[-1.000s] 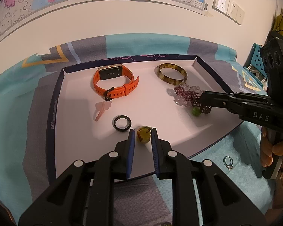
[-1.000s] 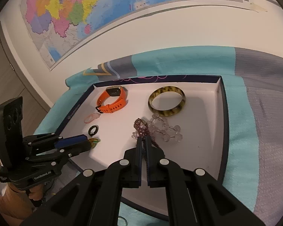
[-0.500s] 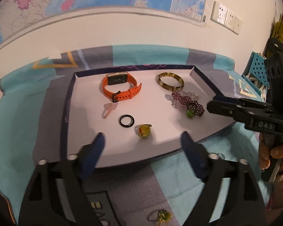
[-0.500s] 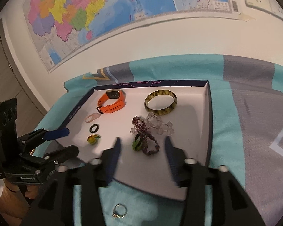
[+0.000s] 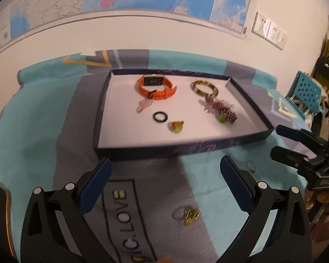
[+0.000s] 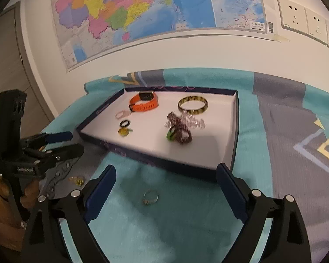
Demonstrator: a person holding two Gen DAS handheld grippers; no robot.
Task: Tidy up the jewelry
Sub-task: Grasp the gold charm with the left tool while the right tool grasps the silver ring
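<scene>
A dark-rimmed white tray (image 5: 208, 148) (image 6: 155, 160) holds an orange watch (image 5: 156, 86) (image 6: 143, 104), a tortoiseshell bangle (image 5: 204, 87) (image 6: 193, 105), a purple bead bracelet (image 5: 221, 107) (image 6: 179, 129), a black ring (image 5: 160, 116) (image 6: 124, 123), a yellow ring (image 5: 176, 126) (image 6: 124, 131) and a pink piece (image 5: 143, 106). My left gripper (image 5: 164, 169) is open and empty, above a gold ring (image 5: 189, 214) (image 6: 76, 180) on the cloth. My right gripper (image 6: 165, 174) is open and empty, above a silver ring (image 6: 151, 197) (image 5: 251, 166).
A teal and grey patterned cloth (image 5: 43, 120) (image 6: 285, 131) covers the table. A white wall with a map (image 6: 142, 6) and sockets (image 6: 304, 19) stands behind. A blue crate (image 5: 307, 92) sits at the far right.
Both grippers opened, let go of the yellow ring and the purple bracelet in the tray, and pulled back over the cloth in front of the tray.
</scene>
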